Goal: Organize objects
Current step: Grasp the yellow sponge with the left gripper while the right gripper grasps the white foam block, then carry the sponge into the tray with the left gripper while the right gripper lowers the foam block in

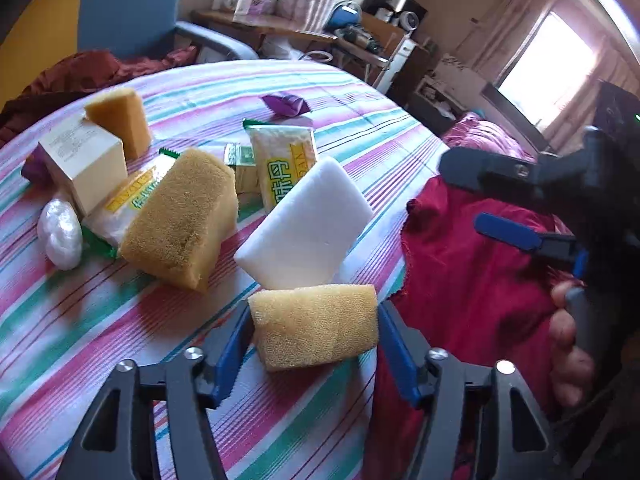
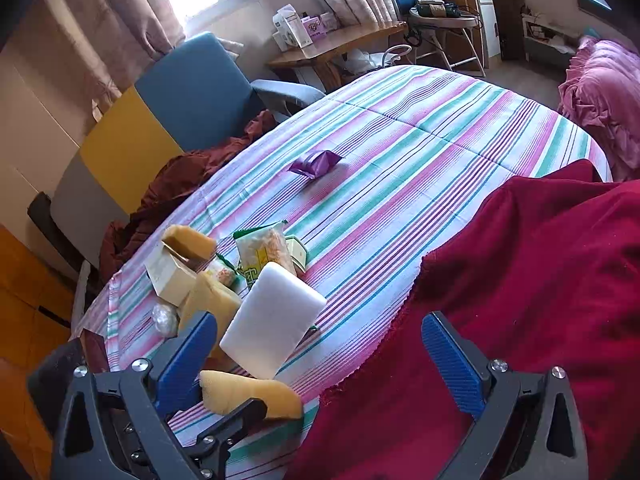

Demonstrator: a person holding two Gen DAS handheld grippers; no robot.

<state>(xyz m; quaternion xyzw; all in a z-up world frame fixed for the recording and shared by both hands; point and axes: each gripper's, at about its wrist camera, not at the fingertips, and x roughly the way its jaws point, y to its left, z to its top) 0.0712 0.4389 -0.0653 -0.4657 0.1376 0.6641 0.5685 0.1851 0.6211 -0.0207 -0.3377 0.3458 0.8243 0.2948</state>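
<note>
The left gripper [image 1: 314, 332] has its blue fingers [image 1: 230, 344] closed against both ends of a small yellow sponge [image 1: 316, 326], held just above the striped worktop [image 1: 100, 312]. Right behind it a white foam block [image 1: 306, 224] leans tilted, touching a larger yellow sponge [image 1: 180, 220] amid snack packets [image 1: 286, 160] and a cream box [image 1: 86, 170]. The right gripper [image 2: 320, 356] hangs wide open and holds nothing, over the edge of a red cloth [image 2: 520, 280].

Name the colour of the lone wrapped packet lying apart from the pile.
Purple packet; right wrist view shows it best.
</note>
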